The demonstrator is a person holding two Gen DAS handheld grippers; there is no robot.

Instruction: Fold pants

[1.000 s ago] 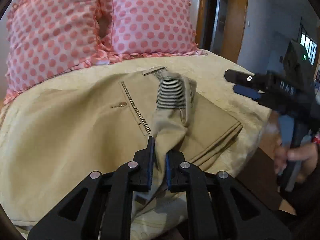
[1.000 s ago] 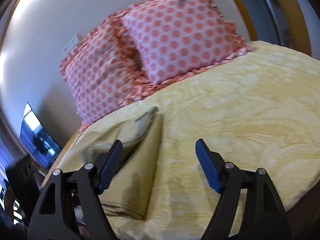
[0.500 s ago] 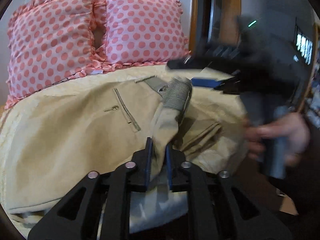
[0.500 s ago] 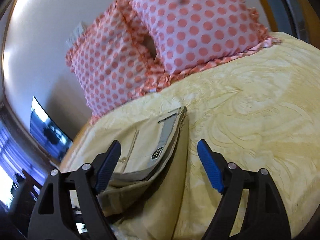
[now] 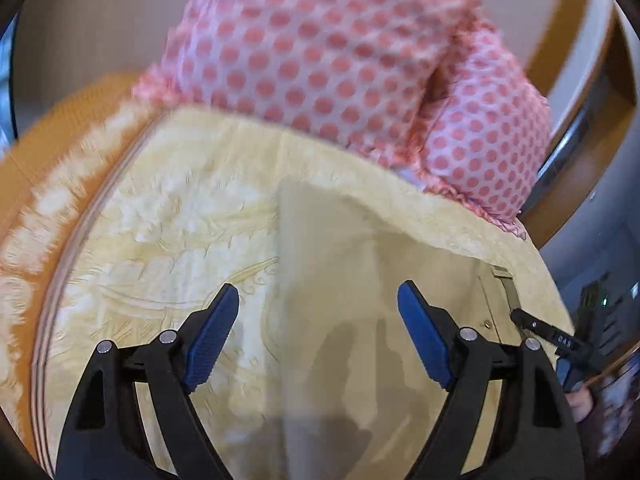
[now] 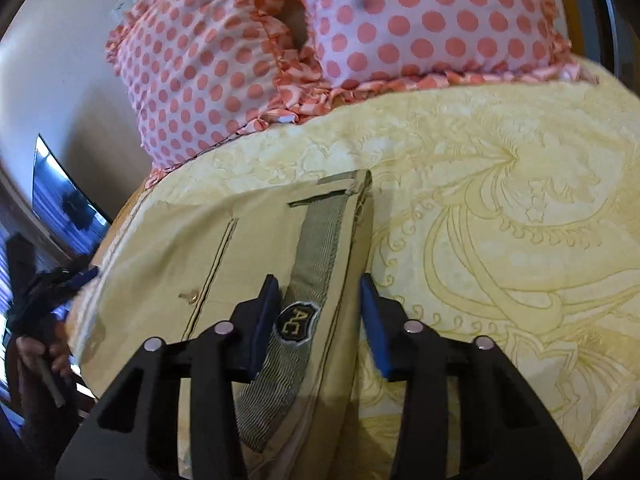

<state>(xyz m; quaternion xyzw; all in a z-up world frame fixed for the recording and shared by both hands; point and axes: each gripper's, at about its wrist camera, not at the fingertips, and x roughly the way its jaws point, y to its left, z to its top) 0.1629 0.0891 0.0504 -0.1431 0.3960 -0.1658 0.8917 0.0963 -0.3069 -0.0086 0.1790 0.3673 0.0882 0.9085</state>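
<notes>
The khaki pants (image 6: 248, 256) lie folded on the yellow bedspread (image 6: 500, 220). Their grey striped waistband (image 6: 320, 240) with a dark badge (image 6: 295, 323) runs toward my right gripper (image 6: 320, 320). The right gripper's blue pads sit on either side of the waistband edge, part closed, with a gap still showing. In the left wrist view the pants (image 5: 360, 280) spread under my left gripper (image 5: 318, 340), which is wide open and empty above the cloth. The right gripper's tip shows at that view's right edge (image 5: 552, 332).
Two pink polka-dot pillows (image 6: 320, 40) stand at the head of the bed; they also show in the left wrist view (image 5: 340, 52). The bed's left edge and orange floor (image 5: 52, 152) show. A dark screen (image 6: 60, 196) hangs on the left wall.
My left gripper let go of the pants fabric, opened wide and swung left. My right gripper moved down to the waistband and narrowed around its edge.
</notes>
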